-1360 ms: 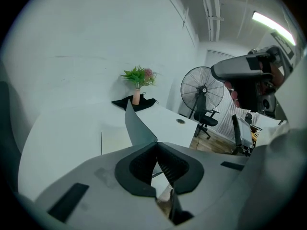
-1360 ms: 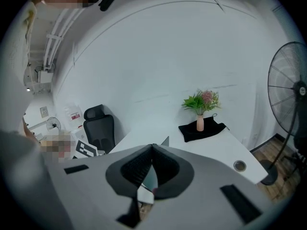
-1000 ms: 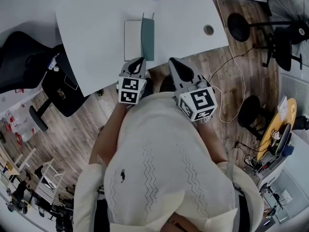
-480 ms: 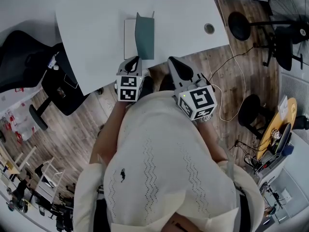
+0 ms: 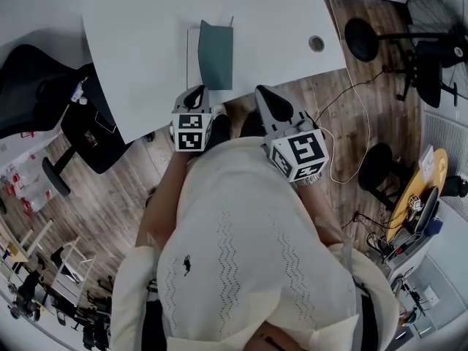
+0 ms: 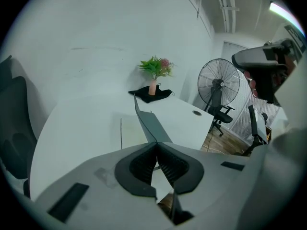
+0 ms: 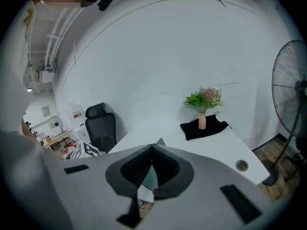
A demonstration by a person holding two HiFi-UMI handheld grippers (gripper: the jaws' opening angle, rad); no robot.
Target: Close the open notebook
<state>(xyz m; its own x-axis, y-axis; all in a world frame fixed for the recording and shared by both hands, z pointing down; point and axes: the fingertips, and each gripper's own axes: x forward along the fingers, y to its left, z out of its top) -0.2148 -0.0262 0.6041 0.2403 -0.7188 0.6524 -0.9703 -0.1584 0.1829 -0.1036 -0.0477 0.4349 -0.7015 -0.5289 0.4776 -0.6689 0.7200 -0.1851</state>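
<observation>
The notebook (image 5: pixel 209 55) lies near the front edge of the white desk (image 5: pixel 139 50). Its dark green cover (image 5: pixel 217 53) leans half-raised over the white page (image 5: pixel 192 58) on the left. In the left gripper view the cover (image 6: pixel 147 124) stands tilted just beyond my jaws, with the page (image 6: pixel 130 134) beside it. My left gripper (image 5: pixel 194 98) is shut on nothing, at the desk edge just short of the notebook. My right gripper (image 5: pixel 265 101) hangs off the desk's front edge to the right, its jaws together and empty. A corner of the cover (image 7: pixel 159 141) peeks over them.
A pink vase with a plant (image 6: pixel 153 80) stands on a black cloth at the desk's far end. A cable hole (image 5: pixel 316 44) sits at the desk's right. A black office chair (image 5: pixel 36 86) is on the left. A floor fan (image 5: pixel 439 13) and stools (image 5: pixel 364 39) are on the right.
The green cover has swung leftward from nearly upright and now hides more of the white page. My left gripper has drawn back and left from the notebook. The right gripper stayed still.
</observation>
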